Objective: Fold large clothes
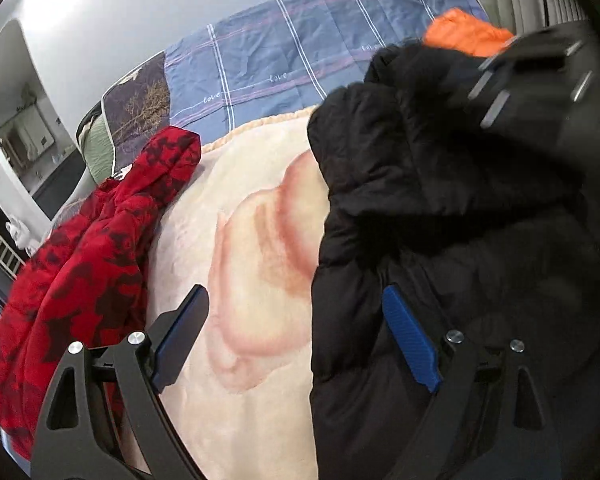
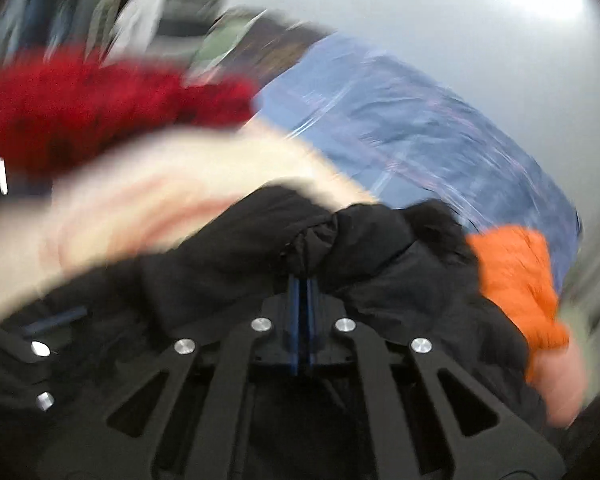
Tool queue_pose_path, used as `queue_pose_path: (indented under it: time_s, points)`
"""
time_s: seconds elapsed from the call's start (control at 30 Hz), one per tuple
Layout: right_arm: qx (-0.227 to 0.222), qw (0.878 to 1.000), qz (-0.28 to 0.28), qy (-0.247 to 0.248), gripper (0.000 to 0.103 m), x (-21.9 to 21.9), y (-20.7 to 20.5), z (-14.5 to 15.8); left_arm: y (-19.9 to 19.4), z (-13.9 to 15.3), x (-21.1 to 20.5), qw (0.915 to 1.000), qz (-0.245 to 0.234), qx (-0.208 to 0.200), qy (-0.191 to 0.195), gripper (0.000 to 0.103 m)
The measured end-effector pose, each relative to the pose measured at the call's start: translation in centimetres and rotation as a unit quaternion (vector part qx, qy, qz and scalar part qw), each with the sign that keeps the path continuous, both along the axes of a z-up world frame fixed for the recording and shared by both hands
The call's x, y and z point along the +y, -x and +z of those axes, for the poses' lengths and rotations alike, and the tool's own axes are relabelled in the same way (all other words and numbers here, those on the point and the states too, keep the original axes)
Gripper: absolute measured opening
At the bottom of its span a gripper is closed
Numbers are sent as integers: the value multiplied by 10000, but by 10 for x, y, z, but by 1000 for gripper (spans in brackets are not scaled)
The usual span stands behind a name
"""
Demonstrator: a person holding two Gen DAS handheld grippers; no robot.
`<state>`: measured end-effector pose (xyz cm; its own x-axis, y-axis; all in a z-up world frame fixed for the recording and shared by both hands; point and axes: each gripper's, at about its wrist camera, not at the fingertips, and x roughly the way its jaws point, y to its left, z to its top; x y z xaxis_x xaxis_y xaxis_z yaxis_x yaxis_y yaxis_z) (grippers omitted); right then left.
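Clearly we have a soft, bulky black padded jacket (image 1: 440, 240) lying on the cream blanket (image 1: 252, 240) of the bed, right gripper (image 2: 302, 280) pinched on a bunched fold, left gripper (image 1: 300, 332) wide and empty; seams should grip best.

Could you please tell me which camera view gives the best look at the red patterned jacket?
The left wrist view: the red patterned jacket is sharp there, its dark pattern clear, lying on the cream blanket. The right wrist view shows it only as a motion-blurred red smear.
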<state>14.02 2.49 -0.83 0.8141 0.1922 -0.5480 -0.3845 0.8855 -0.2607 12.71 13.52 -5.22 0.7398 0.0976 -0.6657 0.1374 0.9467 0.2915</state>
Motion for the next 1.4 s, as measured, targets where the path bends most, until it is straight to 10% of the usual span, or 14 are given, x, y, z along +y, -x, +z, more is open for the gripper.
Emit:
queue_pose_path:
  time_s: [0.17,0.23,0.33,0.53,0.77,0.9,1.0,1.03,1.07,1.1,1.17,1.3,1.4]
  points:
    - [-28,9696,-1340,-2047,18,-165,20,55,10,14,-20,9987,-426,-244,116,89]
    - [267,9439,-2129,-2510,86,-233,31,46,6,11,-32,9987,-466,-186,-75,89]
    - [705,9084,-2777,-3045,87,-303,53,14,-4,2,-43,9986,-514,26,-143,89]
    - [1799,8768,-2523,-3677,87,-345,55,-37,-19,-7,-60,9977,-525,342,-275,89]
    - [1753,8942,-2352,-3381,87,-330,33,-40,-42,31,-58,9934,-677,272,880,95]
    - [1599,9187,-2233,-2839,36,-312,17,-33,-92,19,-64,9955,-363,460,740,102]
    - [1512,9322,-2205,-2439,17,-293,6,-33,-129,-2,-65,9923,-159,869,874,102]
    - [1492,9342,-2183,-2397,15,-293,9,-33,-138,-6,-62,9902,-48,887,1073,87]
    - [1450,9361,-2147,-2377,14,-291,7,-31,-142,-7,-58,9876,11,916,1274,40]
    - [1378,9383,-2093,-2383,12,-290,7,-28,-145,-6,-52,9833,146,984,1525,19]
    - [1065,9448,-1832,-2498,12,-282,8,-15,-141,6,-32,9791,431,674,1872,14]
    - [754,9601,-1648,-2129,13,-253,-16,-5,-142,7,-7,9866,703,523,1378,14]
    - [1117,9623,-2205,-1133,30,-233,-51,-30,-144,-7,-1,9901,744,665,991,36]
